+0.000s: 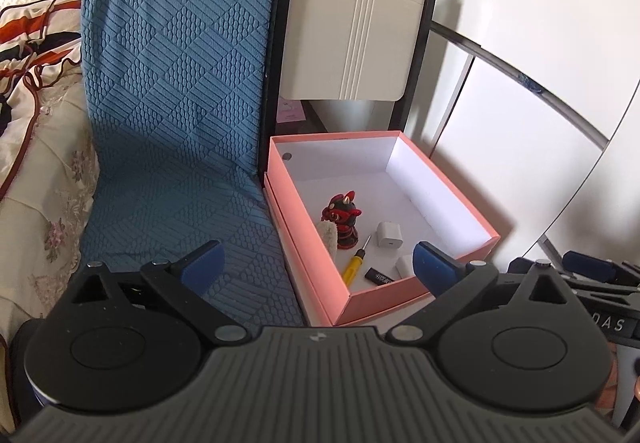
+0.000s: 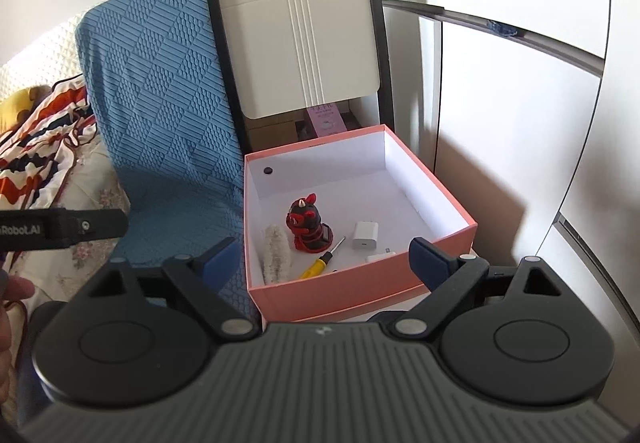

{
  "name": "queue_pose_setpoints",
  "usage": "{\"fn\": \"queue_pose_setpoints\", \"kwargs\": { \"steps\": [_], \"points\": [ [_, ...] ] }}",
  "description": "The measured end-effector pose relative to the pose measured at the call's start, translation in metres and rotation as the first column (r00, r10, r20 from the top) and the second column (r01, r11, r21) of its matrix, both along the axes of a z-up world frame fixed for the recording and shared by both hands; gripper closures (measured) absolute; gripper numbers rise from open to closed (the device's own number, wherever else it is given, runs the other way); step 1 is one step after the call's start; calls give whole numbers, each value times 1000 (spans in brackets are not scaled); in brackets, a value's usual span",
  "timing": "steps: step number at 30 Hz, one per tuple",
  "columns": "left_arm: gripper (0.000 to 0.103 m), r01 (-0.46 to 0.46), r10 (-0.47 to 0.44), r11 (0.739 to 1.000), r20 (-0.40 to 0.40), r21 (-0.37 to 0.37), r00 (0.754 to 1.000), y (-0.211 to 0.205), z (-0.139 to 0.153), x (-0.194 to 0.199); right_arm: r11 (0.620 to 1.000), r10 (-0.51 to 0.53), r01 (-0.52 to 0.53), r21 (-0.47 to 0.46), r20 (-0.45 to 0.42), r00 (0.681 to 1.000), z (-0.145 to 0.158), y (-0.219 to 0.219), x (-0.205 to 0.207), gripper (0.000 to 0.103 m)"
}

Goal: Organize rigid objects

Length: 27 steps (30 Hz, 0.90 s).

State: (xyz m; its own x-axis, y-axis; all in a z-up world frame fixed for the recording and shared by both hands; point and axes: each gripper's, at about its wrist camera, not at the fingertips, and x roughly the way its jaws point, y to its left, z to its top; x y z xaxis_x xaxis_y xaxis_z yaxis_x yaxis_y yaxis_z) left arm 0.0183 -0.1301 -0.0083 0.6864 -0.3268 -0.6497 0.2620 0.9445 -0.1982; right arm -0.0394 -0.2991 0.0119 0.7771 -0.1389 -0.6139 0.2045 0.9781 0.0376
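Both my grippers hang released and empty — left gripper (image 1: 316, 261), right gripper (image 2: 324, 257) — short of the pink box (image 2: 352, 293). Inside it, left to right: fluffy brush (image 2: 275, 249), red figurine (image 2: 306, 225), yellow screwdriver (image 2: 318, 267), white charger (image 2: 366, 235). Sorting looks nearly done. Only my left view shows the small black stick (image 1: 379, 277).

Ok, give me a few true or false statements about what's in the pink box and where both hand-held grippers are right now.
1. The red figurine stands upright inside the pink box. True.
2. The yellow screwdriver lies on the blue cushion. False: it lies in the box.
3. The left hand-held gripper holds the white charger. False: its jaws are open and empty.
4. The right hand-held gripper is open, holding nothing. True.
5. The box has its lid on. False: it is open.
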Motion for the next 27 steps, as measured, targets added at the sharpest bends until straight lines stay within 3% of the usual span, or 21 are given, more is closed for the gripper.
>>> {"fn": "queue_pose_setpoints", "kwargs": {
  "steps": [27],
  "points": [
    [1,-26,26,1000,-21,-16,999,1,3,4,1000,23,-23,-11,-19,1000,3,4,8,10]
  ]
}}
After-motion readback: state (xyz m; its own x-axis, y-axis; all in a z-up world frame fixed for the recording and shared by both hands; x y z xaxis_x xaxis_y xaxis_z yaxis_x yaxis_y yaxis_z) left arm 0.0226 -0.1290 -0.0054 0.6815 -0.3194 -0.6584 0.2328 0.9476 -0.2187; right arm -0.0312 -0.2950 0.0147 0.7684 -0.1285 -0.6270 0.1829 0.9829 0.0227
